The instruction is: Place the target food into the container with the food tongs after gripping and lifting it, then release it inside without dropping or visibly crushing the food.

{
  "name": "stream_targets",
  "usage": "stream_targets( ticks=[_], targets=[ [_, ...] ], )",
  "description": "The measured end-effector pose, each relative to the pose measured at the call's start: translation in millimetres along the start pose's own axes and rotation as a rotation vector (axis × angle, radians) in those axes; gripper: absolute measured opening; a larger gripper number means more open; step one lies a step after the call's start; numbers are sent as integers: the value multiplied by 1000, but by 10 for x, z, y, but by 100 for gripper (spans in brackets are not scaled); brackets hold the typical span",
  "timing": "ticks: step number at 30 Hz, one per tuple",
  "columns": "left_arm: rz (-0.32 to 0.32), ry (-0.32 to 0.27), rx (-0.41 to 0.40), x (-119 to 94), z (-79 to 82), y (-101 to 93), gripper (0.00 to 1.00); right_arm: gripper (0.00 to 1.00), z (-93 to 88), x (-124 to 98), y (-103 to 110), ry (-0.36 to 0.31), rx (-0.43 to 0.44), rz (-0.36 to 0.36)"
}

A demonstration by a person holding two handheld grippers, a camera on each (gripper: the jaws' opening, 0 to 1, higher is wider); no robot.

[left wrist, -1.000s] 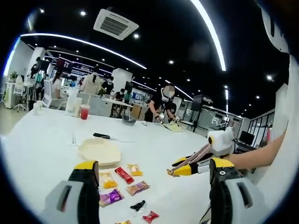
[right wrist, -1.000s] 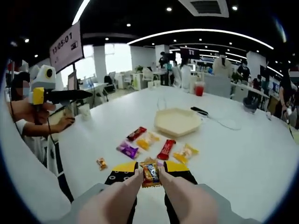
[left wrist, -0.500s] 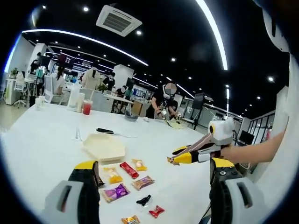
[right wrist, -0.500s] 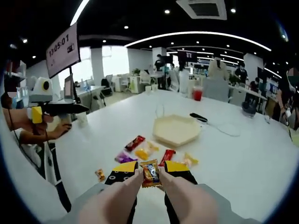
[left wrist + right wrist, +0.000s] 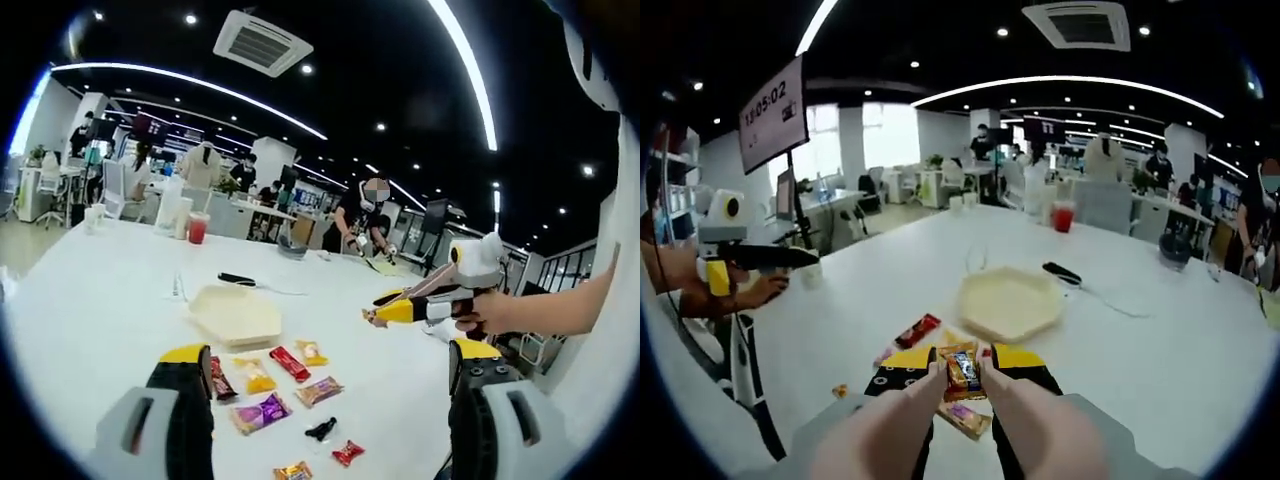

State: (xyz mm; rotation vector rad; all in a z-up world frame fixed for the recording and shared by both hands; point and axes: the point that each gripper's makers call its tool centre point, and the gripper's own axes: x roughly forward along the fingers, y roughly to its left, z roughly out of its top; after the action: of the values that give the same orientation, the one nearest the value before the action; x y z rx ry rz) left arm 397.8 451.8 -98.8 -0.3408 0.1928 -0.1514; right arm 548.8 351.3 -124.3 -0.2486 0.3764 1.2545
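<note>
On the white round table (image 5: 90, 300), in the left gripper view, a pale cream hexagonal container (image 5: 236, 315) is seen lying flat, with a scatter of wrapped snacks nearer the camera: a yellow packet (image 5: 258, 379), a red bar (image 5: 291, 363), a purple packet (image 5: 260, 412) and a small red candy (image 5: 347, 452). The left gripper (image 5: 325, 400) is held with its yellow-tipped jaws spread wide and nothing between them. To the right, above the table, the right gripper (image 5: 383, 312) is seen in a hand (image 5: 490, 312). In the right gripper view, an orange-wrapped candy (image 5: 962, 372) is pinched between the tong fingertips (image 5: 935, 372) of the right gripper (image 5: 962, 370), raised well short of the container (image 5: 1008, 302).
</note>
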Motion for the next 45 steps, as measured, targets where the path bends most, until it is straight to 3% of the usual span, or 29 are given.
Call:
stream_targets(
  ticks=[12, 45],
  targets=[
    [-2, -5, -7, 79, 64, 19, 99, 20, 182, 153, -82, -5, -29, 16],
    [50, 8, -29, -17, 8, 221, 99, 20, 334, 521, -360, 3, -22, -44]
  ],
)
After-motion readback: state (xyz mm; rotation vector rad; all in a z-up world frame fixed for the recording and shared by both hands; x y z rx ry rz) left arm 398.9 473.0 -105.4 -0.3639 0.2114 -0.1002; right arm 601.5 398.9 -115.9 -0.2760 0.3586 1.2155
